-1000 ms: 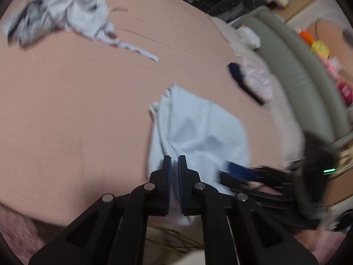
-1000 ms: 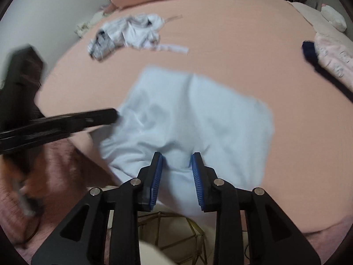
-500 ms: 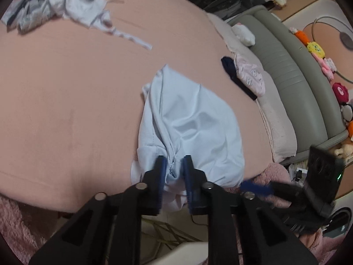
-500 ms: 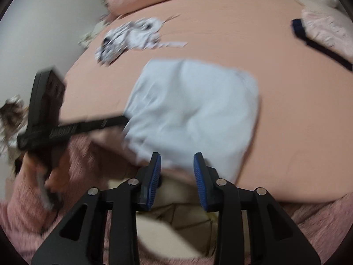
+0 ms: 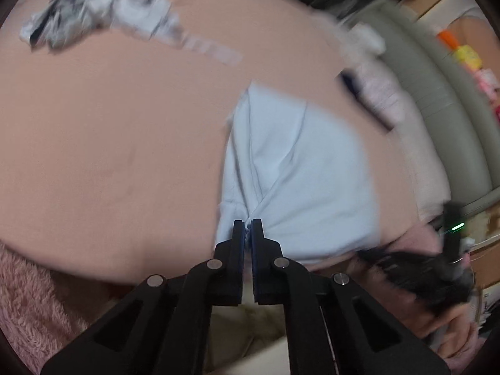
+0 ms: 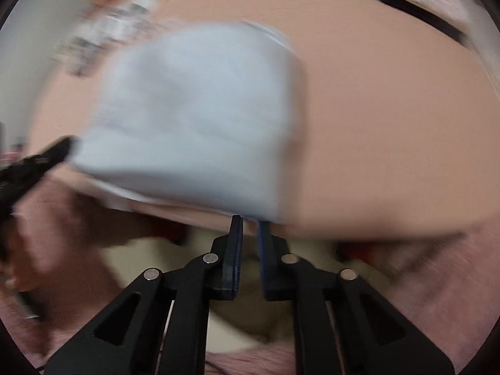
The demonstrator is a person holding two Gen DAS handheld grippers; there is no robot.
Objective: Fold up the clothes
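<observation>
left hand-held gripper (image 5: 247, 225) is pinched on the near hem of the pale blue garment (image 5: 300, 181), low centre of frame on the bed (image 5: 109, 143). right hand-held gripper (image 6: 250, 222) has just been narrowing at the garment's near right corner w/ a gap left, fabric not clearly caught. risk: if it closes short of the cloth, that corner stays down and the fold goes lopsided.

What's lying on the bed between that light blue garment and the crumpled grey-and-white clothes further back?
Nothing: between the light blue garment and the crumpled grey-and-white clothes only bare peach bedsheet shows, clearest in the left wrist view.
</observation>
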